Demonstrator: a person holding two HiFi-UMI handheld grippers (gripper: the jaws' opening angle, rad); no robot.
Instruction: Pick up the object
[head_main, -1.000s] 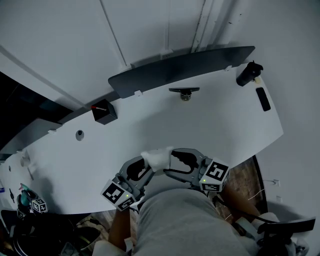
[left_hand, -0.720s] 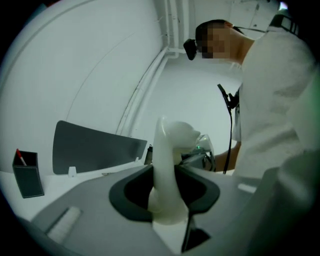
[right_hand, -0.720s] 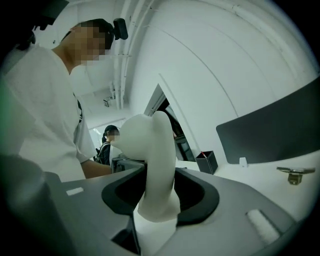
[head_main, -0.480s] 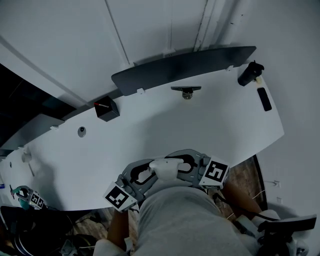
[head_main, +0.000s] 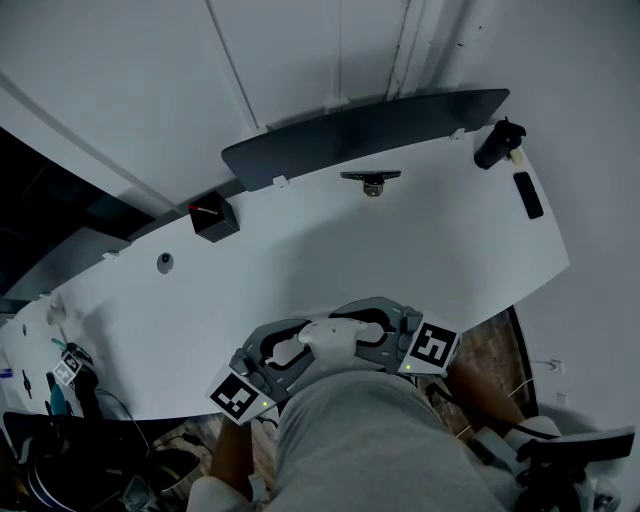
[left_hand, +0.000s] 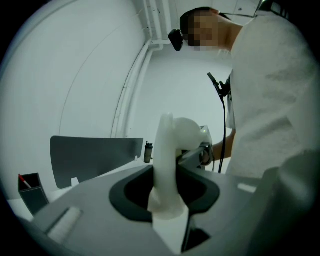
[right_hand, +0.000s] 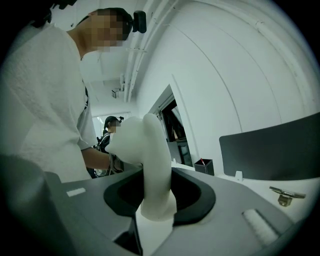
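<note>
A white, soft-looking curved object (head_main: 325, 338) hangs over the table's front edge, close to the person's body. My left gripper (head_main: 300, 347) is shut on one end of it; in the left gripper view the white object (left_hand: 167, 160) stands up out of the left gripper (left_hand: 168, 212). My right gripper (head_main: 353, 335) faces it from the other side, jaws closing, with the white object (right_hand: 152, 165) pinched in the right gripper (right_hand: 155, 212). Both grippers point at each other.
The white table (head_main: 420, 260) carries a black pen box (head_main: 213, 217), a small metal fitting (head_main: 371, 183), a black bottle (head_main: 497, 146) and a black remote (head_main: 527, 196). A dark grey panel (head_main: 370, 135) stands along the back edge. Another person (right_hand: 111, 131) stands behind.
The right gripper's jaws have closed onto the white object. The object has shifted a little toward the person and now sits bunched between the two grippers.
</note>
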